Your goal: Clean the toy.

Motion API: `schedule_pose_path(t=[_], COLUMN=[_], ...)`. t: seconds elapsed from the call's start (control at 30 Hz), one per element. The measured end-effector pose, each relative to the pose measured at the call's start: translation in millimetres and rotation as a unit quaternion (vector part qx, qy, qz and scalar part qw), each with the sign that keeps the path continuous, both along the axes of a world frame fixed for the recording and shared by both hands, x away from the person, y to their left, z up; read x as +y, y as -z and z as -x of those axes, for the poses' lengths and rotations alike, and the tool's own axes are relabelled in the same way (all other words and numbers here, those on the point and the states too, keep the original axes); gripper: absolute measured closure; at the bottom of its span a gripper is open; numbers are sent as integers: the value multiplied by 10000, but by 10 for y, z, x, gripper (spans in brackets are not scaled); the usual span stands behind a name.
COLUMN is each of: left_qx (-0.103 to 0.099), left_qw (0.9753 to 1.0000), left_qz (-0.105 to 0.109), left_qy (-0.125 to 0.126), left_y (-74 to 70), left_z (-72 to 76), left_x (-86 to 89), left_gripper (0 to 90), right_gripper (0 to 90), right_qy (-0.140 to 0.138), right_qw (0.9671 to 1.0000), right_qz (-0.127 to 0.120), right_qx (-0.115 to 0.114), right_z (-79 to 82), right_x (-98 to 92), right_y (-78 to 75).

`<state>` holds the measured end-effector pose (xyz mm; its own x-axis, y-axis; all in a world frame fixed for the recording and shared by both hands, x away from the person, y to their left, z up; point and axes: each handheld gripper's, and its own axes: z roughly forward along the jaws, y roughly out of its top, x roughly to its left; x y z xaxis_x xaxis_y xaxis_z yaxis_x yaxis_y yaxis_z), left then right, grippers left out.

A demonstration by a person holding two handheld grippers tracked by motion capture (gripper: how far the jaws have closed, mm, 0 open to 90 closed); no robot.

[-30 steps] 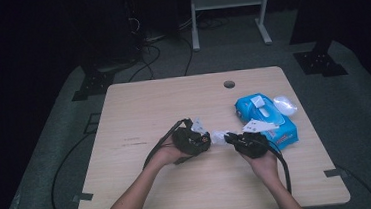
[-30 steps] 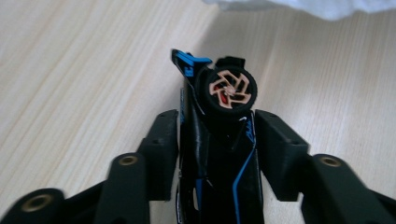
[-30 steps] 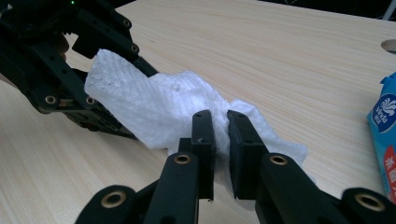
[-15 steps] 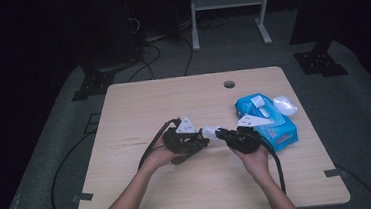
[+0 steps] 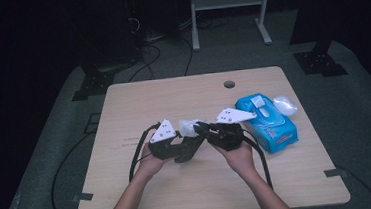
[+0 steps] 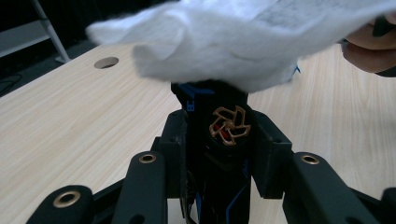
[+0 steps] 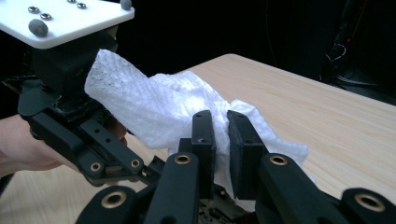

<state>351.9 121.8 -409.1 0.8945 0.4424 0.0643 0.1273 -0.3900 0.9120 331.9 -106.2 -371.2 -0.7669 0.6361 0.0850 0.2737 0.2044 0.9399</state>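
A white wipe (image 5: pixel 188 128) hangs between my two grippers over the middle of the table (image 5: pixel 173 100). My right gripper (image 7: pixel 222 135) has its jaws closed on a fold of the wipe (image 7: pixel 159 107); from above the right gripper (image 5: pixel 203 128) points left. My left gripper (image 5: pixel 191 141) points right and meets it. In the left gripper view the wipe (image 6: pixel 224 42) drapes across the top. There the left gripper (image 6: pixel 223 140) has its jaws apart on either side of a black part with an orange pinwheel; whether they grip it is unclear.
A blue pack of wipes (image 5: pixel 270 123) lies right of the hands, with a pale crumpled piece (image 5: pixel 285 104) at its far corner. A cable hole (image 5: pixel 229 84) sits near the table's back edge. Cables trail from both grippers toward the front edge.
Both grippers have shifted a little to the left and closed in on each other. The wipe stays between them and the blue pack has not moved.
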Motion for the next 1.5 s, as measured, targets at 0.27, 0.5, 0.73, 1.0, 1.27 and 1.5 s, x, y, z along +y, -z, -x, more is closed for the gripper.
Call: schedule_pose_path(t=[0.27,0.5,0.73,1.0,1.27,1.5], left_qx=[61,38,40,25,87,73], left_qw=[9999,9999,9999,9998,9996,9994], left_qz=[136,115,146,180,260,323], left_qy=[-32,-5,-60,-20,-26,-32], left_y=[69,77,77,73,71,56], left_z=[31,46,65,65,56,48], left_x=[91,90,164,126,172,162], left_gripper=[622,623,623,624,624,624], right_gripper=[813,813,814,814,814,814], right_qy=[115,-81,74,-90,120,107], right_qw=[9997,9998,9992,9998,9995,9995], right_qz=[174,120,375,-51,25,-37], right_qx=[99,102,66,180,287,290], right_z=[-69,-16,-60,-34,-83,-76], right_x=[-14,71,56,65,-18,-2], right_y=[111,60,115,93,163,153])
